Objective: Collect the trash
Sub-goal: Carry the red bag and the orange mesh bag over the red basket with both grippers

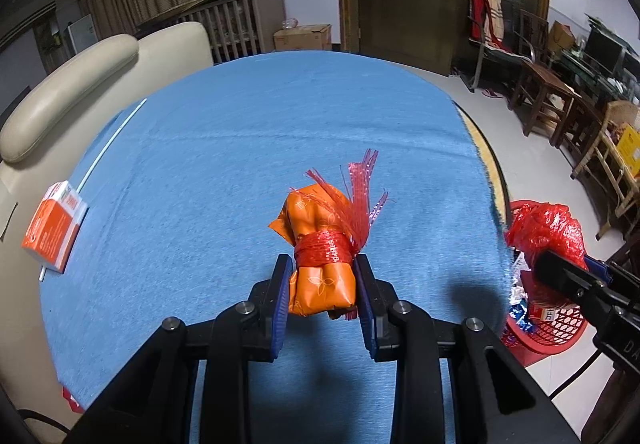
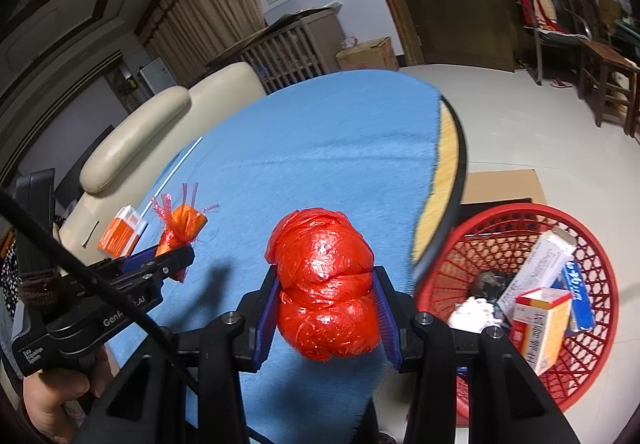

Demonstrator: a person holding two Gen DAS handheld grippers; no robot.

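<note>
My left gripper [image 1: 323, 264] is shut on an orange wrapper bundle [image 1: 320, 244] tied with red plastic string, held above the blue tablecloth [image 1: 280, 116]. It also shows in the right wrist view [image 2: 180, 228]. My right gripper [image 2: 326, 276] is shut on a crumpled red plastic bag [image 2: 326, 284], held near the table's right edge; the bag also shows in the left wrist view [image 1: 548, 228]. A red mesh trash basket [image 2: 500, 228] stands on the floor right of the table, holding several boxes and wrappers.
An orange and white box [image 1: 52, 228] lies at the table's left edge, also in the right wrist view [image 2: 120, 232]. A cream sofa [image 1: 60, 84] stands left of the table. Wooden chairs [image 1: 552, 96] and a flat cardboard sheet [image 2: 504, 184] are to the right.
</note>
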